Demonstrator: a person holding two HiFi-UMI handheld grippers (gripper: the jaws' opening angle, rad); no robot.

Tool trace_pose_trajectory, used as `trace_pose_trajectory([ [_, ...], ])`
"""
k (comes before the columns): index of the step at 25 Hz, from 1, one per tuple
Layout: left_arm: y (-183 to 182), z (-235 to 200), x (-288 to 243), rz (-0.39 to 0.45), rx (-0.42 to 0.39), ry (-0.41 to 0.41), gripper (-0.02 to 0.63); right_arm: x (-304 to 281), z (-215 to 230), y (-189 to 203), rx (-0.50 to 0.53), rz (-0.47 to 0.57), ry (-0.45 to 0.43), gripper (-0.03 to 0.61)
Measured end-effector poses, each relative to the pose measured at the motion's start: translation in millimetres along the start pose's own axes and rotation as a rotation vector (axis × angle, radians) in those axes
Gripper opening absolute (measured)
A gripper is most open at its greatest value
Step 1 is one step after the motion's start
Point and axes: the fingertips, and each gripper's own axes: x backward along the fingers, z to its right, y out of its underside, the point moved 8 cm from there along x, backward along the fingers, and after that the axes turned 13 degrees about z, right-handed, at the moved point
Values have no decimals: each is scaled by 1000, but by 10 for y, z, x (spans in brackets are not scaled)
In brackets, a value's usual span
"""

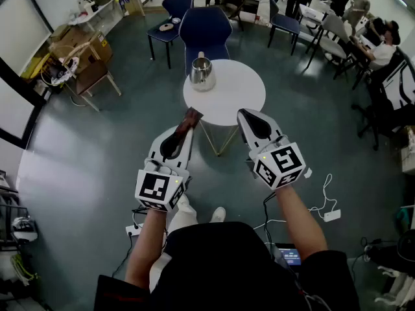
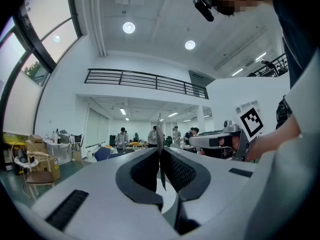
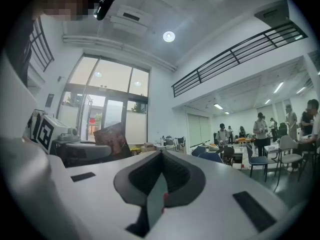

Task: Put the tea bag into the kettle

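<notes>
A steel kettle (image 1: pixel 202 73) stands on the left part of a small round white table (image 1: pixel 237 92). My left gripper (image 1: pixel 189 123) is shut on a brown tea bag packet (image 1: pixel 192 116), held just short of the table's near-left edge and below the kettle. In the left gripper view the tea bag (image 2: pixel 160 144) shows edge-on as a thin strip pinched between the jaws. My right gripper (image 1: pixel 242 114) hovers over the table's near edge with its jaws together and nothing in them. The right gripper view shows the tea bag (image 3: pixel 113 136) off to the left.
Two blue chairs (image 1: pixel 205 28) stand behind the table. Cardboard boxes and a shelf (image 1: pixel 74 54) are at the left. People sit at desks (image 1: pixel 363 41) at the back right. Cables and a power strip (image 1: pixel 331 214) lie on the grey floor.
</notes>
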Motion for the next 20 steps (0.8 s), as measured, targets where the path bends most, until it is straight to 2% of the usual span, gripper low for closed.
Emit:
trace_pose_trajectory([
  [6, -36, -22, 19, 3, 2, -3, 32, -5, -4, 7, -7, -1, 20, 18],
  [20, -75, 116, 27, 9, -6, -15, 32, 109, 48, -31, -9, 13, 7, 18],
])
